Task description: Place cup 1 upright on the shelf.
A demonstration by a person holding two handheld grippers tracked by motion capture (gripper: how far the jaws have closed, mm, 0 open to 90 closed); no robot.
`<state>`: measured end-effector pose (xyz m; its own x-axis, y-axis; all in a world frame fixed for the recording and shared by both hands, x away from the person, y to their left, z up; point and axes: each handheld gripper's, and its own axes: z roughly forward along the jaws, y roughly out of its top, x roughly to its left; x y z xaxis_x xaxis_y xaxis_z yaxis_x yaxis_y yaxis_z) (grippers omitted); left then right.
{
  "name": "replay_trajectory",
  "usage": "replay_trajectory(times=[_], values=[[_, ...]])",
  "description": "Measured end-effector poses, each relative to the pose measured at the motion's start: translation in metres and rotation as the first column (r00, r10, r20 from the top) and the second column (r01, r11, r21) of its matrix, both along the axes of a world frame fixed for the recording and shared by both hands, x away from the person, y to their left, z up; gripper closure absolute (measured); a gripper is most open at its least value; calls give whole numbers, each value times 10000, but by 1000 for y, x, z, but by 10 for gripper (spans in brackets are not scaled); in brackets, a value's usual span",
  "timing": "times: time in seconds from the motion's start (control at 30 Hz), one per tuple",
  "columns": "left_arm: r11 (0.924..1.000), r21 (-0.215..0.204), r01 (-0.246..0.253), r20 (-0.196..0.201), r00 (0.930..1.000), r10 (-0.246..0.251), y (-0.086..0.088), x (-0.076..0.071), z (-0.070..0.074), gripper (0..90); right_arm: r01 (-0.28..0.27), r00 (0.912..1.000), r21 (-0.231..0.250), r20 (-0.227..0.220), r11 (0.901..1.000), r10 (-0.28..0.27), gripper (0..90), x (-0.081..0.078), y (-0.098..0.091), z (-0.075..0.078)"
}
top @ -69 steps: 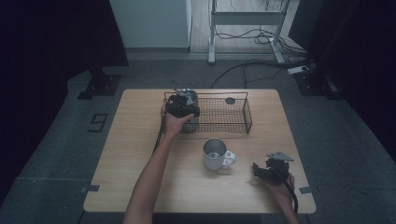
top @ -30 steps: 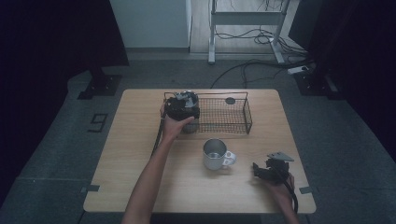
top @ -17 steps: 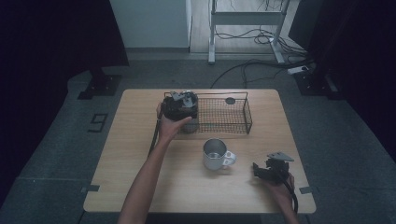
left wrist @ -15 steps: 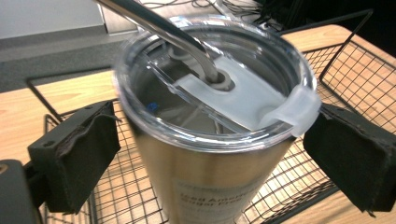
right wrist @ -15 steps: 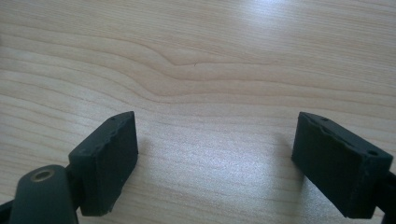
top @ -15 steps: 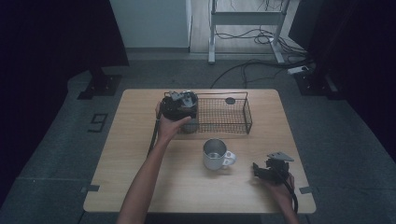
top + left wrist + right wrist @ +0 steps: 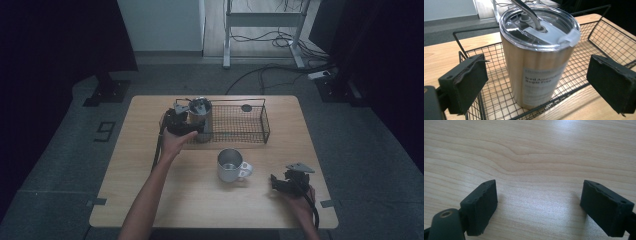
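On the pale wooden table (image 7: 150,200), the black wire basket (image 7: 252,134) sits by the far edge — in its left end stands the tall gold lidded tumbler (image 7: 536,62). The left gripper (image 7: 536,87) gapes wide — the tumbler clear between its pads, untouched.

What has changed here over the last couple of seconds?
The left gripper has drawn back from the gold tumbler with a clear lid, jaws open and clear of it. The tumbler stands in the black wire basket. The steel mug and right gripper stayed put.
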<state>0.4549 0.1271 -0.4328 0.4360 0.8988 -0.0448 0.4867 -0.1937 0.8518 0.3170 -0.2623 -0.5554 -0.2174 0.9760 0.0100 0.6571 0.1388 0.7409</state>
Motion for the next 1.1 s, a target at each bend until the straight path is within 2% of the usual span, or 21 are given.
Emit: replay_trajectory(times=[0.27, 0.4, 0.67, 0.93, 1.1], values=[[9985, -46, 553, 37, 9985, -552, 2, -15, -2, 47, 6, 10000, -4, 0, 10000, -6, 136, 0, 0, 0], [9973, 179, 713, 73, 9974, -715, 3, -25, -7, 49, 6, 10000, -17, -10, 10000, -6, 135, 0, 0, 0], [9957, 234, 893, -132, 9959, -890, 17, -48, -16, 53, 115, 9999, 1, -15, 9999, -115, 134, 0, 1, 0], [9940, 290, 1050, -421, 9937, -1038, 31, -71, -33, 54, 124, 9999, -4, -16, 9999, -124, 135, 0, 1, 0], [9943, 164, 1052, -688, 9922, -1039, 39, -84, -49, 57, 140, 9999, -5, -13, 9999, -140, 135, 0, 0, 0]])
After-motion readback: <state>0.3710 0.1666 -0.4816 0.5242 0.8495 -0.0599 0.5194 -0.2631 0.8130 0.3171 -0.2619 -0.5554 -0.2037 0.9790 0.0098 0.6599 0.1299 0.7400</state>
